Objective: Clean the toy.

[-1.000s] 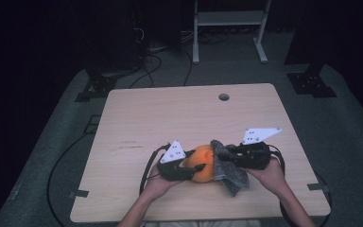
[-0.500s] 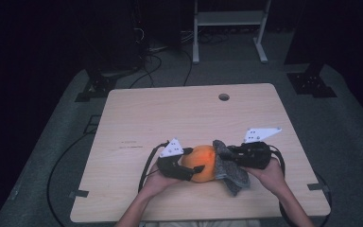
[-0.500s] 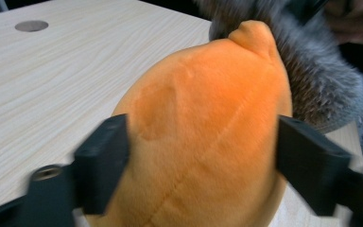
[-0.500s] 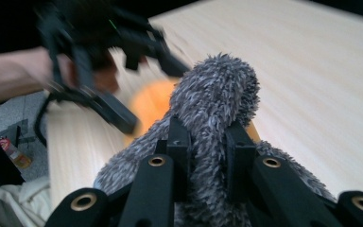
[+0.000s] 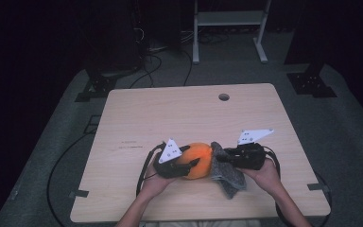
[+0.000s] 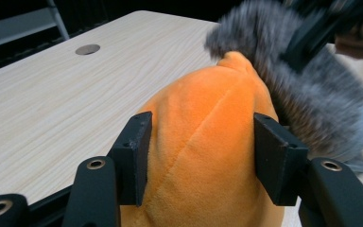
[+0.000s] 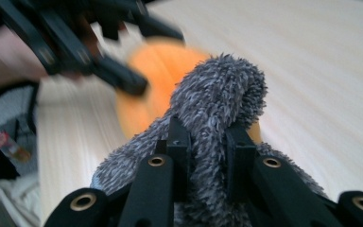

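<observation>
Near tabletop's front edge, left gripper had just closed, clamped on orange plush to steady it, while right gripper pinched grey fuzzy cloth against plush's right side, apparently for wiping

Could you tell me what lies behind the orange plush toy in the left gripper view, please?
Behind the orange plush toy lies a grey fluffy cloth, pinched by the right gripper. Whatever is under the cloth is covered.
</observation>
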{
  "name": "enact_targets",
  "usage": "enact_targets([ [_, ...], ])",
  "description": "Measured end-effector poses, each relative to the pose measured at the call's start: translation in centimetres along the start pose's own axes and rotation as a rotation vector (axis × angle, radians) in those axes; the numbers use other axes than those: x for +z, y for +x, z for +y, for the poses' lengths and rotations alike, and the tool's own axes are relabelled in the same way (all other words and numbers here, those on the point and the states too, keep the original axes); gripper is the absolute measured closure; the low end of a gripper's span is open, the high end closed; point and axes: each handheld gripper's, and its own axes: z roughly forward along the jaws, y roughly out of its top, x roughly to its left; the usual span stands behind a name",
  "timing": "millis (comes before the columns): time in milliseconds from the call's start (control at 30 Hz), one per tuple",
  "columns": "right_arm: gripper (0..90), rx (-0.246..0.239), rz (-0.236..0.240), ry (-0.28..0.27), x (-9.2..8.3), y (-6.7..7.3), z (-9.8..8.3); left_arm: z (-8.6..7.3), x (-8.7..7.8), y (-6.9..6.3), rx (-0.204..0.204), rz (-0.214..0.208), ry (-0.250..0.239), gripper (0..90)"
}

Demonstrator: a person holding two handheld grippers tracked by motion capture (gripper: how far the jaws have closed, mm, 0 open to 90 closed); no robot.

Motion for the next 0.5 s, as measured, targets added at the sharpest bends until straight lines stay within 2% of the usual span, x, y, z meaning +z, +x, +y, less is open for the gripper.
enact_targets([
  [100, 75.6, -0.021, 0.022, -0.06, -0.6, 0.5, 1.4, 0.0, 0.3, -0.5, 0.012, -0.029, 0.008, 41.4],
  [167, 75.6, -0.039, 0.015, -0.059, -0.6, 0.7, 2.1, 0.2, 0.3, -0.8, 0.026, -0.083, 0.013, 38.5],
  [200, 75.6, -0.039, 0.015, -0.043, -0.4, 0.7, 2.2, 0.3, 0.2, -0.8, 0.017, -0.11, 0.007, 36.2],
  [233, 75.5, -0.04, 0.018, -0.02, -0.1, 0.6, 2.1, 0.3, 0.0, -0.6, 0.002, -0.131, -0.002, 33.7],
  [267, 75.5, -0.04, 0.021, 0.003, 0.2, 0.6, 1.9, 0.4, -0.3, -0.1, -0.036, -0.168, -0.024, 32.2],
  [300, 75.5, -0.037, 0.029, 0.032, 0.7, 0.6, 1.3, 0.5, -0.6, 0.4, -0.066, -0.185, -0.043, 31.0],
  [367, 75.5, -0.018, 0.057, 0.041, 0.8, 0.7, 0.5, 0.5, -0.9, 0.9, -0.101, -0.179, -0.053, 27.7],
  [433, 75.5, -0.019, 0.068, 0.05, 0.5, 0.9, -0.3, 0.2, -0.7, 1.5, -0.132, -0.147, -0.016, 27.8],
  [467, 75.5, -0.018, 0.076, 0.065, 0.4, 1.0, -0.6, -0.1, -0.5, 1.6, -0.147, -0.158, 0.0, 27.8],
  [500, 75.5, -0.021, 0.087, 0.075, 0.2, 1.1, -0.8, -0.4, -0.2, 1.7, -0.163, -0.186, 0.017, 27.8],
])
